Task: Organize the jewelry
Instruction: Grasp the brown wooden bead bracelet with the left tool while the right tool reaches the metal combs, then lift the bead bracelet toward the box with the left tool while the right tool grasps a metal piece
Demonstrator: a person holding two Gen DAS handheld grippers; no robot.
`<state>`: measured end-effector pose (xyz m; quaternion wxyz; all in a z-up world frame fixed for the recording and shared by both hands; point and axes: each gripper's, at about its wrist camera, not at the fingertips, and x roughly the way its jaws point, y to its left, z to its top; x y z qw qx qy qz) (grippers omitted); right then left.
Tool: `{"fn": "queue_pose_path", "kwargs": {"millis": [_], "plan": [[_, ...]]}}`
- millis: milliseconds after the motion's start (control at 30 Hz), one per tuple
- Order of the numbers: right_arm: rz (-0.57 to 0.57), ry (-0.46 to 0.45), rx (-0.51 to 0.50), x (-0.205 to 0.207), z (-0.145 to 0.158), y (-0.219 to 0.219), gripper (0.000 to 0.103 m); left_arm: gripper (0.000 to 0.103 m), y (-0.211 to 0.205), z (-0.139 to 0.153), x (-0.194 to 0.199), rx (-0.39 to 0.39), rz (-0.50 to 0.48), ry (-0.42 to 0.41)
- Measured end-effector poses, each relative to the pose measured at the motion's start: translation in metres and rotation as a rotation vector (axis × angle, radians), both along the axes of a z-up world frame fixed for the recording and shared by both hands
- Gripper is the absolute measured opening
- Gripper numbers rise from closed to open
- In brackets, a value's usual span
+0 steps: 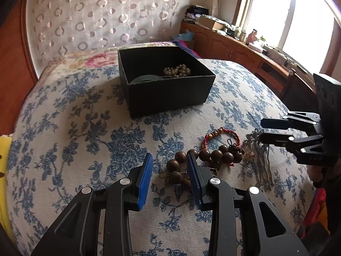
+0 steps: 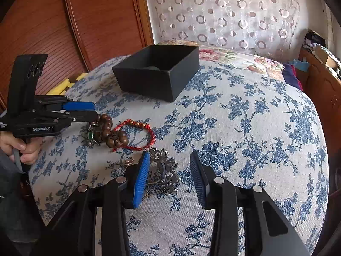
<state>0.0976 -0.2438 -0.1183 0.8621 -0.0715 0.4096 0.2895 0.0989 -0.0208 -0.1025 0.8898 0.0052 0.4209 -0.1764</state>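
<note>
Blue-flowered cloth covers the bed [image 2: 245, 111], and on it sits a black box [image 1: 166, 89], open at the top, with a string of pale beads [image 1: 177, 70] and a dark green round piece [image 1: 146, 79] inside.

Nearer, the rest of the jewelry lies in a loose heap on the cloth: a brown wooden bead bracelet [image 1: 204, 155], a red braided cord bracelet [image 1: 221, 137] just behind it and touching it, and a dark metal ornament [image 2: 164, 170] with fine dangling strands to the right. A small green stone [image 2: 91, 135] shows in another metal piece beside the wooden beads.

Left tongs [image 1: 169, 170] point down at the wooden beads, partly open — a few beads lie between the blue pads [image 1: 146, 179], but the pads do not press on them. A hand [image 2: 23, 147] grips the handle.

Right tongs [image 2: 168, 170] hang over the metal ornament, also partly open, gripping nothing; the ornament lies under the gap, close against the left pad — I cannot tell whether it touches.

Behind the bed hangs a curtain [image 1: 96, 15] patterned with rings, with a wooden cabinet [image 1: 234, 51] under the window.
</note>
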Motion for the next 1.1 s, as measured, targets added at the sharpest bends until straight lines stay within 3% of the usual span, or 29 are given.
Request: {"fn": "queue_pose_path", "kwargs": {"millis": [400, 500, 600, 1100], "plan": [[0.003, 0.014, -0.009, 0.002, -0.01, 0.0, 0.042, 0.029, 0.004, -0.009, 0.005, -0.036, 0.006, 0.038], [0.003, 0.012, -0.013, 0.002, -0.01, 0.0, 0.042, 0.025, 0.002, -0.01, 0.007, -0.032, 0.003, 0.038], [0.003, 0.005, -0.023, 0.002, -0.011, 0.001, 0.042, 0.012, 0.0, -0.01, 0.008, -0.047, -0.006, 0.046], [0.003, 0.0, -0.029, 0.001, -0.011, 0.002, 0.042, 0.012, 0.004, 0.053, -0.029, -0.055, 0.066, -0.173]]}}
